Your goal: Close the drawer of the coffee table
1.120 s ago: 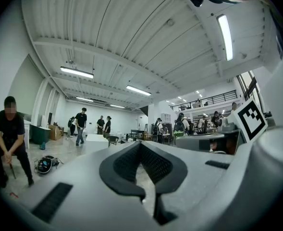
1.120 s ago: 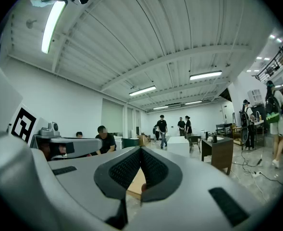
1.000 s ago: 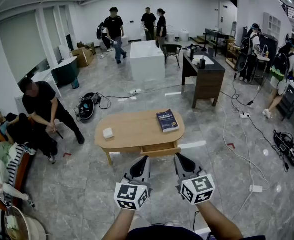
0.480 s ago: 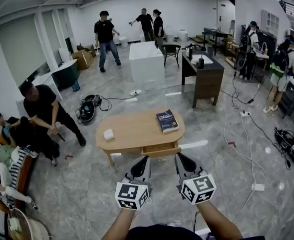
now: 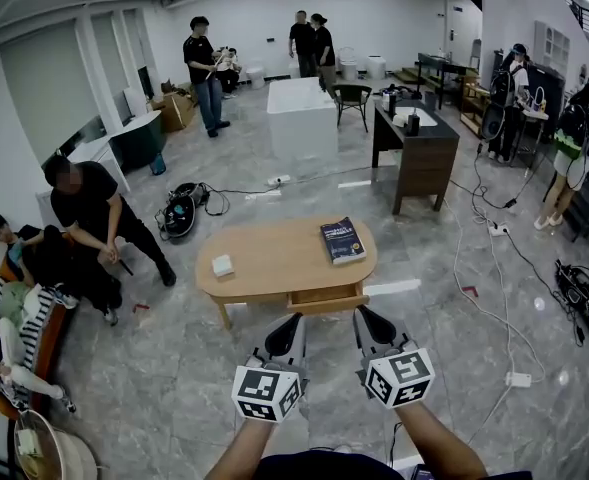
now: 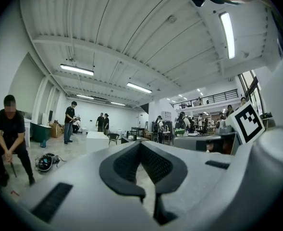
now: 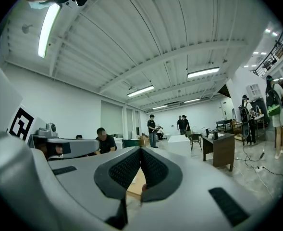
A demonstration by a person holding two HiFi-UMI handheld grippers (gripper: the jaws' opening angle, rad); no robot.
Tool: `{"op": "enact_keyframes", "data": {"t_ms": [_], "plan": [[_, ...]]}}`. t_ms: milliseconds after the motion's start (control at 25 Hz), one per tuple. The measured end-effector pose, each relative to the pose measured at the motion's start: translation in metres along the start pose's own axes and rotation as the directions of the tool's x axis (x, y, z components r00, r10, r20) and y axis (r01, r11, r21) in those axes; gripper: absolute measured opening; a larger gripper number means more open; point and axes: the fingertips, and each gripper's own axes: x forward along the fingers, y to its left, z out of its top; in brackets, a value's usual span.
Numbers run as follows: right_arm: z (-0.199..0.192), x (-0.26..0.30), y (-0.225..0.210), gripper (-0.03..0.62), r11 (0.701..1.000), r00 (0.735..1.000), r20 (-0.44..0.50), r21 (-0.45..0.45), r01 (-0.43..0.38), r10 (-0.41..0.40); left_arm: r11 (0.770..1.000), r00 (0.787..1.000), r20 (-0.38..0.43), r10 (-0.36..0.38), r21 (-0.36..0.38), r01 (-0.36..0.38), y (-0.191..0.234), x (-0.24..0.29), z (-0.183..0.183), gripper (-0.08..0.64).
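Observation:
The oval wooden coffee table [image 5: 274, 253] stands just ahead of me in the head view. Its drawer [image 5: 325, 299] sticks out a little from the near side. A dark blue book [image 5: 342, 240] and a small white box [image 5: 222, 265] lie on the top. My left gripper [image 5: 288, 324] and right gripper [image 5: 363, 317] hover side by side just short of the drawer, touching nothing. Both point at the table. In the left gripper view the left gripper [image 6: 140, 146] has its tips together, holding nothing. In the right gripper view the right gripper [image 7: 141, 150] is likewise shut, with table wood [image 7: 135, 184] showing below the tips.
A person in black [image 5: 89, 213] bends over others seated at the left wall. A dark desk [image 5: 419, 153] and a white block [image 5: 302, 118] stand behind the table. Cables [image 5: 489, 268], a power strip [image 5: 515, 379] and black bags [image 5: 178, 211] lie on the grey floor.
Both grippers stay almost in place, both shut. The table has shifted slightly right in view. People at the back of the room have walked to new spots.

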Motion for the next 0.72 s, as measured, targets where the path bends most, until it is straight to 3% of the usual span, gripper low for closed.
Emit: {"op": "enact_keyframes", "data": {"t_ms": [720], "plan": [[-0.006,0.096,-0.040,0.012,0.999,0.999,-0.025,-0.002,0.037,-0.037,0.999,0.999,-0.011,-0.037,-0.013,0.036,0.069,0.087,-0.004,-0.002]]}}
